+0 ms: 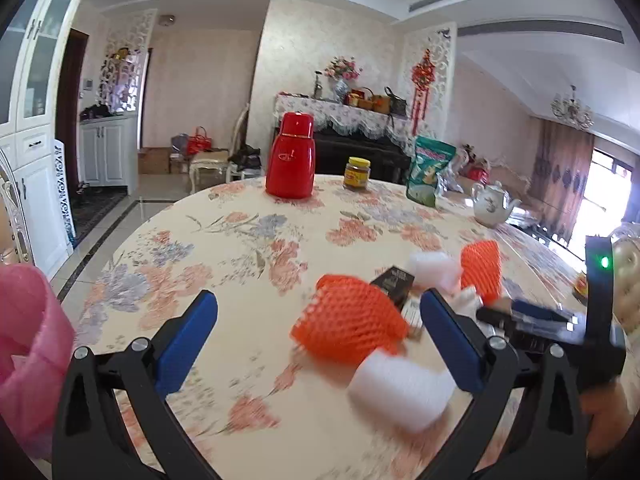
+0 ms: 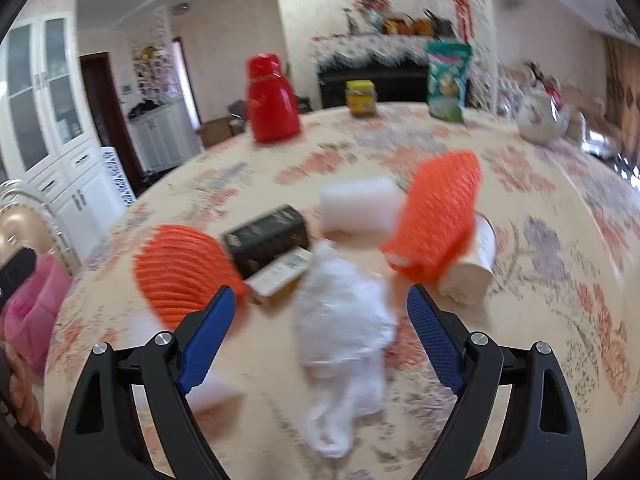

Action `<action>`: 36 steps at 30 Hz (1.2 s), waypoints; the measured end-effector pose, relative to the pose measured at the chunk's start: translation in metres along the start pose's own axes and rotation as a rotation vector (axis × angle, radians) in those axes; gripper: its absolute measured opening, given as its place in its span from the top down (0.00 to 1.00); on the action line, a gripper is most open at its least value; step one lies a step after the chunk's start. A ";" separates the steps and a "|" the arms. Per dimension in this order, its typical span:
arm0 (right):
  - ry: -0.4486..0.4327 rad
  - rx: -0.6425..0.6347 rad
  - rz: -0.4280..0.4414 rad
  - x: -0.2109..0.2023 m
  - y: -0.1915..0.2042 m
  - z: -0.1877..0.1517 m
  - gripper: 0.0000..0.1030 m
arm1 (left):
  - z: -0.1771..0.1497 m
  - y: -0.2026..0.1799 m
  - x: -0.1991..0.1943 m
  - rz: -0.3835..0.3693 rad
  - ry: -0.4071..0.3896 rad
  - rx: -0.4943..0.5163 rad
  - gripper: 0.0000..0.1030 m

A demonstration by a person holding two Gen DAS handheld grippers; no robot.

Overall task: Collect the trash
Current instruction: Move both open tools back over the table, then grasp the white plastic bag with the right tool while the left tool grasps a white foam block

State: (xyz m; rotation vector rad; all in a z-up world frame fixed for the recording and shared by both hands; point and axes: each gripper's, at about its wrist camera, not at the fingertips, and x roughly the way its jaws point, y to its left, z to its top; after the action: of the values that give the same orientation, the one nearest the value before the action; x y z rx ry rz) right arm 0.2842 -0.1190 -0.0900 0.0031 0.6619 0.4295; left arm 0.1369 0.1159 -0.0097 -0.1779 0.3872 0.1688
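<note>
Trash lies on the round floral table [image 1: 248, 240]. In the left wrist view an orange foam net [image 1: 348, 328] sits just ahead of my open left gripper [image 1: 318, 300], with a white foam block [image 1: 400, 392] low between its fingers, which do not touch it. A black box [image 1: 394, 284] and a second orange net [image 1: 480, 272] lie beyond. My right gripper [image 2: 320, 294] is open over a crumpled white plastic wad [image 2: 344, 320], its pads clear of it. Around it lie two orange nets [image 2: 180, 268] [image 2: 440, 216], a black box [image 2: 266, 238], a foam block [image 2: 358, 210] and a tipped paper cup [image 2: 472, 268].
A pink bag [image 1: 32, 340] hangs off the table's left edge, also the pink bag [image 2: 36, 312]. At the far side stand a red thermos [image 1: 290, 156], a yellow-lidded jar [image 1: 357, 174], a green packet [image 1: 430, 172] and a white teapot [image 1: 494, 204].
</note>
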 end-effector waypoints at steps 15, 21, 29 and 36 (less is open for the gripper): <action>0.158 0.011 -0.021 0.045 -0.007 -0.008 0.31 | -0.025 -0.019 0.040 0.016 0.083 -0.066 0.05; 0.127 0.044 0.002 0.036 -0.015 -0.011 0.66 | -0.033 -0.035 0.047 -0.004 0.137 0.002 0.05; 0.108 0.066 0.013 0.025 -0.022 -0.014 0.68 | -0.040 -0.056 0.058 0.012 0.211 0.092 0.05; 0.101 0.092 0.020 0.021 -0.026 -0.016 0.68 | -0.049 -0.057 0.065 0.035 0.309 0.103 0.16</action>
State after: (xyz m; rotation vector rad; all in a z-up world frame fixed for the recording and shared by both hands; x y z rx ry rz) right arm 0.2995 -0.1371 -0.1188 0.0754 0.7817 0.4201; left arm 0.1898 0.0593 -0.0714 -0.0954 0.7051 0.1556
